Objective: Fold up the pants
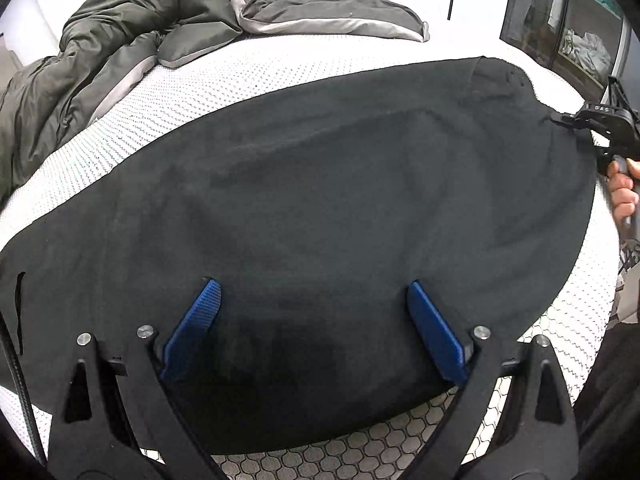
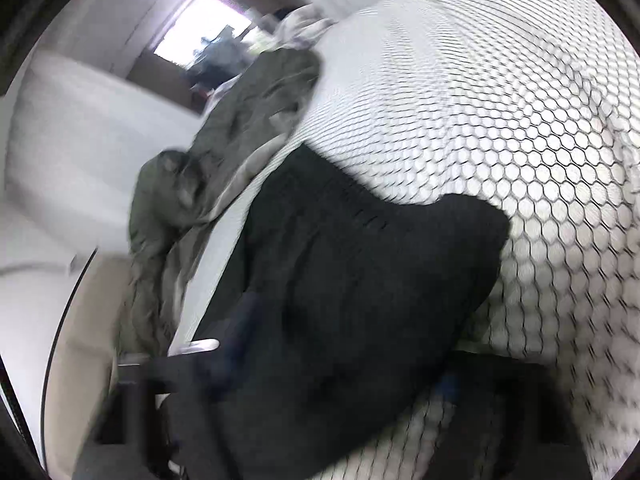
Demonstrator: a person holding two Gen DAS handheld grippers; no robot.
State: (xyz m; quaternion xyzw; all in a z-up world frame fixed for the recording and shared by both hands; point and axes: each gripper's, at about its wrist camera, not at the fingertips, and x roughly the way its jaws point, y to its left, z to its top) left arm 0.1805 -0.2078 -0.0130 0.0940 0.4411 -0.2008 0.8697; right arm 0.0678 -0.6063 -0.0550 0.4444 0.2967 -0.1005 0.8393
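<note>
Two blue-padded black grippers work one garment. In the left wrist view the left gripper (image 1: 314,332) stands at the bottom centre of the frame with its jaws spread wide, the blue pads (image 1: 434,332) apart and clasping nothing, poised over the near edge of the black, soft-knit pants (image 1: 320,200). Those pants lie flat on the white mattress with its honeycomb-patterned cover (image 1: 200,92), their long axis running from the lower left of the frame to the upper right. At that far upper-right end the right gripper (image 1: 570,120), held by a person's hand (image 1: 624,196), appears pinched on the cloth's corner; the right wrist view is blurred, yet dark fabric fills the space between its fingers, so it is probably clenched on the pants. An olive-grey quilted duvet (image 1: 120,40) is heaped at the upper left, well apart. Judged from this, the right hand is nearer the end to be carried over along that axis.
</note>
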